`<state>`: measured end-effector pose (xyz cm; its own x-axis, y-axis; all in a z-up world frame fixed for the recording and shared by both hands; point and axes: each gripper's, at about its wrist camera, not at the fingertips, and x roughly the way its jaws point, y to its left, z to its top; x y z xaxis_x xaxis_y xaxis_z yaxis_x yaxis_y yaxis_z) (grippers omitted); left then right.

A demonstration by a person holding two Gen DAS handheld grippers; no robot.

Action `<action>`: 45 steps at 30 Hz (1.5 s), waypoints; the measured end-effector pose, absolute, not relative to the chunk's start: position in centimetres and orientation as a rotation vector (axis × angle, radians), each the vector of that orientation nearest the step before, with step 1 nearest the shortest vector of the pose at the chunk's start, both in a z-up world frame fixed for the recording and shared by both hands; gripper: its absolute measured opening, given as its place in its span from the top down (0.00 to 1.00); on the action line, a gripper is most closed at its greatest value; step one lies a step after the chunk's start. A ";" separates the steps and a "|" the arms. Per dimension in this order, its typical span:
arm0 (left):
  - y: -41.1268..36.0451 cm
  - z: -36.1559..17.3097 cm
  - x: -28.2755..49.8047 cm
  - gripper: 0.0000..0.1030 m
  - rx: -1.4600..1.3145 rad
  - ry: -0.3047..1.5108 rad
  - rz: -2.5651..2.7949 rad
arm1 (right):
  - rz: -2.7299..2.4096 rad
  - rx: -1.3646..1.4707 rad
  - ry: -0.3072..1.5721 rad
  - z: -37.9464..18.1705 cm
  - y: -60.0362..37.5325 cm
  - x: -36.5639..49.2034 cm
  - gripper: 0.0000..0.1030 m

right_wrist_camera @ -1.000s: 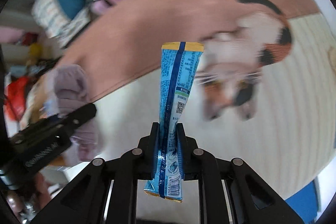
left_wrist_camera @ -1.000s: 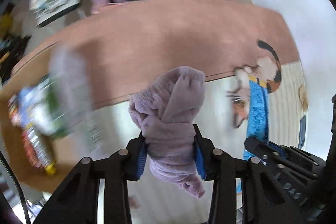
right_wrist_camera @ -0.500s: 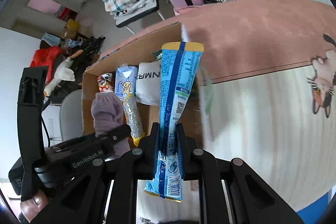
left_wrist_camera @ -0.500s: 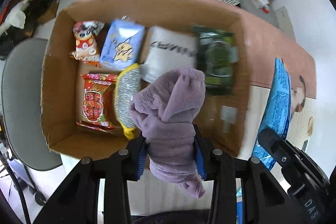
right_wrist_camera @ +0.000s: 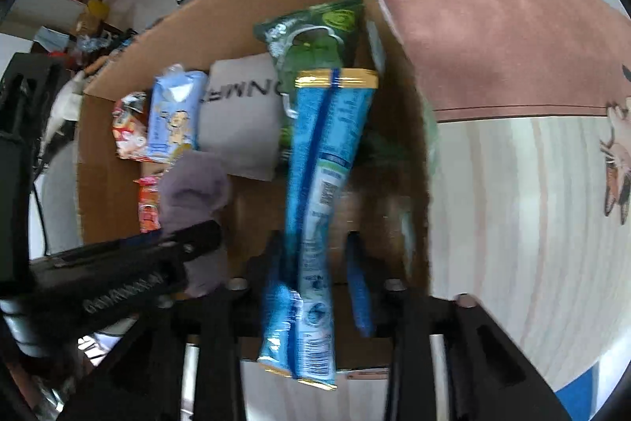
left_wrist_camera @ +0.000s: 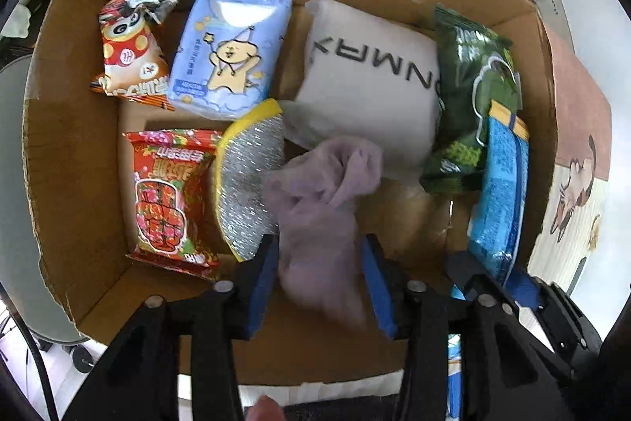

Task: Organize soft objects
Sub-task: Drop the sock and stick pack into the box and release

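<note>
Lilac cloth [left_wrist_camera: 319, 192]; blue packet [right_wrist_camera: 319, 192]; brown box [left_wrist_camera: 75, 145].

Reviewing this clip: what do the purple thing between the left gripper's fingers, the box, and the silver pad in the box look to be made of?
Purple cloth: soft fleece or plush, matte and fuzzy, slumping in folds.
Box: brown corrugated cardboard, dull, with ragged torn edges.
Silver pad: probably a scouring sponge with a glittery metallic mesh face and a yellow foam rim; the core is hidden.

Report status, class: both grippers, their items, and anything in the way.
Left gripper open, purple cloth dropping into cardboard box. Right gripper open, blue packet loose. White pouch close beneath.
</note>
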<state>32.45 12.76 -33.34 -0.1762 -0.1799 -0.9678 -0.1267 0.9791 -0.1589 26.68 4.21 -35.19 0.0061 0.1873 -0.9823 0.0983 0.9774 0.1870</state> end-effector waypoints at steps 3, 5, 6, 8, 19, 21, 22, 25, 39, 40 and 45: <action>13.3 -33.1 32.4 0.24 -0.238 1.729 -0.040 | 0.097 0.245 1.573 -35.3 3.7 26.8 0.42; 13.5 -32.8 32.2 0.24 -0.243 1.732 -0.044 | 0.102 0.228 1.570 -35.2 3.9 27.0 0.39; 13.5 -32.6 32.1 0.24 -0.242 1.726 -0.041 | 0.100 0.223 1.564 -35.0 4.1 27.0 0.37; 13.6 -32.1 32.0 0.24 -0.239 1.716 -0.040 | 0.106 0.229 1.557 -34.1 3.7 26.9 0.23; 16.5 -30.8 29.9 0.16 -0.246 1.672 -0.002 | 0.096 0.192 1.550 -33.2 3.8 25.6 0.81; 16.9 -31.2 29.7 0.16 -0.248 1.677 0.008 | 0.101 0.187 1.542 -33.4 4.3 25.9 0.81; 16.6 -31.6 29.9 0.16 -0.248 1.681 0.016 | 0.104 0.186 1.538 -33.6 4.5 26.1 0.82; 17.0 -32.2 29.6 0.16 -0.247 1.690 0.035 | 0.093 0.181 1.545 -34.5 4.8 26.7 0.84; 16.2 -33.4 29.8 0.16 -0.210 1.685 0.065 | 0.080 0.125 1.609 -37.7 4.9 27.4 0.81; 16.2 -33.2 29.8 0.16 -0.200 1.674 0.068 | 0.081 0.119 1.606 -37.6 5.0 27.4 0.74; 17.2 -30.2 28.8 0.16 -0.152 1.587 0.099 | 0.098 0.037 1.548 -34.8 5.7 26.5 0.37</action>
